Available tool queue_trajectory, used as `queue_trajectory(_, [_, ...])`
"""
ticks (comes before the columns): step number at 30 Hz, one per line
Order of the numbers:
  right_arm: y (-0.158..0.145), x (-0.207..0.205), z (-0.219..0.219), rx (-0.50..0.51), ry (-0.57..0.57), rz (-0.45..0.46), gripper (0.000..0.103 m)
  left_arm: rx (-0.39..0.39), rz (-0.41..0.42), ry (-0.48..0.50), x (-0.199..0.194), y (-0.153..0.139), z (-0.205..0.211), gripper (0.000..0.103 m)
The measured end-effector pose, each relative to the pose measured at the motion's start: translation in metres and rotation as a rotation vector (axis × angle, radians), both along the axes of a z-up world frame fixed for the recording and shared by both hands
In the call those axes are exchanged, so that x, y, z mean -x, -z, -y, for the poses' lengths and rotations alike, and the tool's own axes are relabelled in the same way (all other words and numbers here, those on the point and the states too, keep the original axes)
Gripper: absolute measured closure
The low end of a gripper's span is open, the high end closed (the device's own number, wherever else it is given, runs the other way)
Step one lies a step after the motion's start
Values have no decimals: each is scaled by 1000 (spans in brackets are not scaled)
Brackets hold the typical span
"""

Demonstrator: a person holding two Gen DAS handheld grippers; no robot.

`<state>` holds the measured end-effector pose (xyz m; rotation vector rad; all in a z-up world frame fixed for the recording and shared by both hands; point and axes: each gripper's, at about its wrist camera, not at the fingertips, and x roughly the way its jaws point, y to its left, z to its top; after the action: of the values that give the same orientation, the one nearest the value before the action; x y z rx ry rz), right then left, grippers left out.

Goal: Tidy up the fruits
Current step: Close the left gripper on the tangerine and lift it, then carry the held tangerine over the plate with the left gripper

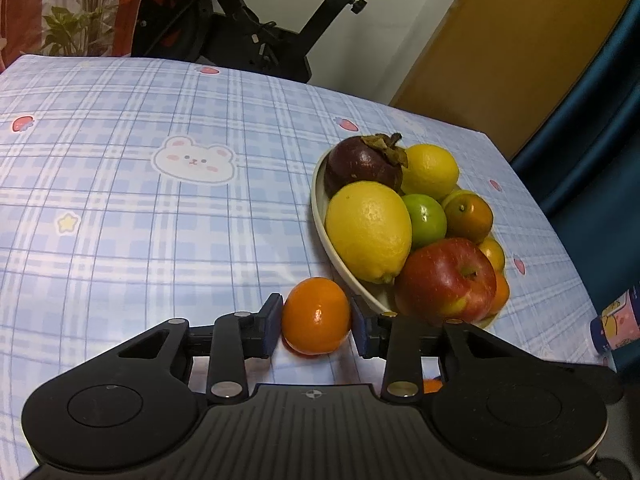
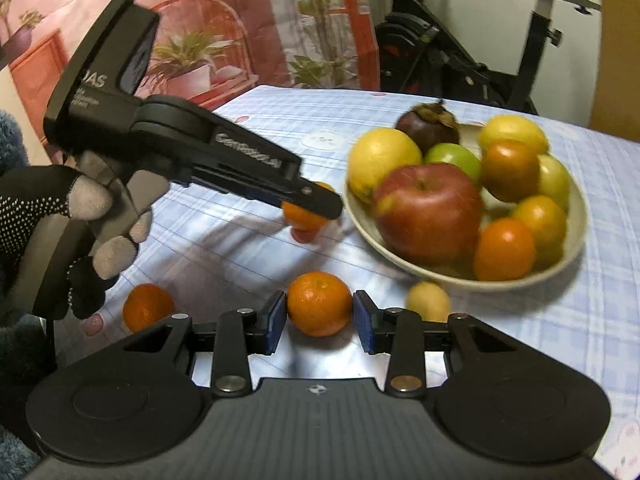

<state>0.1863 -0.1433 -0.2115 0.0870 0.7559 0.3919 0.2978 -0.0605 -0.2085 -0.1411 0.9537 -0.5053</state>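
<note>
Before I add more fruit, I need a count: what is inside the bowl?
Inside the bowl: a red apple, two lemons, a mangosteen, a green fruit and several small oranges. Anything beneath the pile is covered.

Two small orange mandarins sit in my tongs: one (image 1: 316, 315) beside the bowl's near rim, another (image 2: 319, 304) on the cloth. The cream bowl (image 2: 576, 240) holds a red apple (image 2: 428, 212), two lemons (image 2: 382, 160), a dark mangosteen (image 2: 428, 124), a green fruit (image 2: 456, 158) and several mandarins. A third mandarin (image 2: 147, 306) and a pale yellow fruit (image 2: 427, 301) lie loose outside it.
</note>
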Motion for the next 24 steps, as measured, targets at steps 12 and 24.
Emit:
queue_trajectory(12, [-4,18,19,-26,65,7,64,4,21,9,33,-17,-1,65])
queue_trajectory(24, [-26,28,30,-51,86,86,64,-22,102,34,44,-49,14,65])
